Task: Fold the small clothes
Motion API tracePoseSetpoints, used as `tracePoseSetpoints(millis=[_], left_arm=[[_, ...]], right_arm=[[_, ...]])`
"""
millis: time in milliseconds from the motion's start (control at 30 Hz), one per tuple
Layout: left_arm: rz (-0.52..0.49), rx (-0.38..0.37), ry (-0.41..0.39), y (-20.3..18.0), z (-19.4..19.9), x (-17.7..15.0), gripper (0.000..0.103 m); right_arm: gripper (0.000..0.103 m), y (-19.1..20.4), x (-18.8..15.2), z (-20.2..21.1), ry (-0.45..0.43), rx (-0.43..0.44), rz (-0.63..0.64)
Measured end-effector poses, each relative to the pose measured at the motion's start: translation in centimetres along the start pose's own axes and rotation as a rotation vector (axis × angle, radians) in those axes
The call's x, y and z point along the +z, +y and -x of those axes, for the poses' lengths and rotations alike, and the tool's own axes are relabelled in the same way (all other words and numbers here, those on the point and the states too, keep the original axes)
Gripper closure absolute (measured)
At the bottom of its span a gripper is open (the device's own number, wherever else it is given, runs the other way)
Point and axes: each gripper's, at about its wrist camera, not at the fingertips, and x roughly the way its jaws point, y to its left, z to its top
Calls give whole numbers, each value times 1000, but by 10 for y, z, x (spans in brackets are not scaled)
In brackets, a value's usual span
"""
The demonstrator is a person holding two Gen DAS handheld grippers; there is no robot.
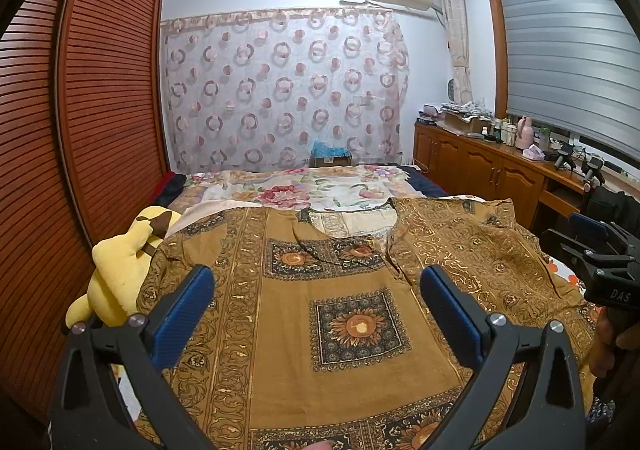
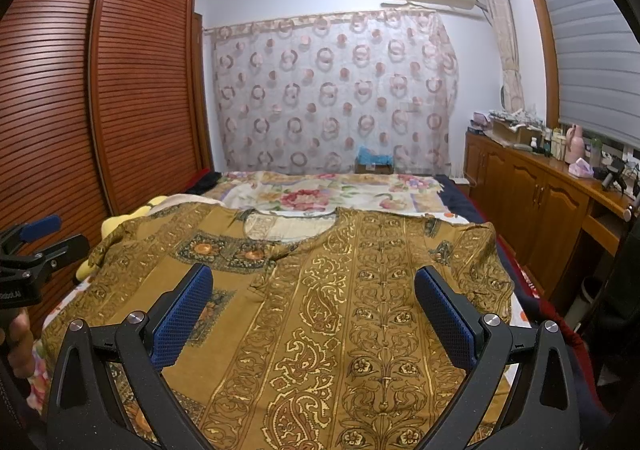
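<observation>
A mustard-brown patterned top (image 1: 280, 314) (image 2: 328, 302) lies spread flat on the bed, neckline toward the far end and short sleeves out to both sides. My left gripper (image 1: 316, 290) hovers open above its left half, blue pads wide apart with nothing between them. Over the right half my right gripper (image 2: 314, 288) is open too, holding nothing. Each gripper shows at the edge of the other's view: the right gripper (image 1: 596, 246) at the far right, the left gripper (image 2: 36, 238) at the far left.
A yellow plush toy (image 1: 120, 266) sits at the bed's left edge beside the louvred wardrobe (image 1: 80, 110). A floral bedspread (image 1: 304, 186) covers the far half of the bed. A wooden cabinet (image 2: 540, 186) with bottles runs along the right wall under the window.
</observation>
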Motion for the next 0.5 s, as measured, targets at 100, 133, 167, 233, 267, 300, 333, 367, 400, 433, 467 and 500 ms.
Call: tracePoseSetpoints(millis=[100,133,167,233,267,300,333,367,400,433,467,500], left_arm=[[-2,0,-2,-1,0,0,0],[-4,-1,-3,-2,3,2,0],[-4,-2,-4,-2,3,2,0],[-6,-2,-4,-2,4,4,0],[-6,-2,-5,-2,4,4,0],[-6,-3,-6,-2,4,4,0],[-7,-3,-7,-2,4,5,0],[-7,-3,-7,-2,4,5,0],[-8,-3,-7,-2,4,6,0],[-8,-4,-7,-2,4,6,0],[-8,-3,-7,-3,4,6,0],[-8,-2,-8,-3,4,5,0]], right_arm=[[0,0,0,0,0,0,-1],[0,0,0,0,-1,0,-1],[0,0,0,0,0,0,0],[0,0,0,0,-1,-1,-1],[0,0,0,0,-1,0,-1],[0,0,0,0,-1,0,-1],[0,0,0,0,-1,0,-1],[0,0,0,0,-1,0,0],[0,0,0,0,0,0,-1],[0,0,0,0,-1,1,-2],[0,0,0,0,-1,0,-1],[0,0,0,0,-1,0,-1]])
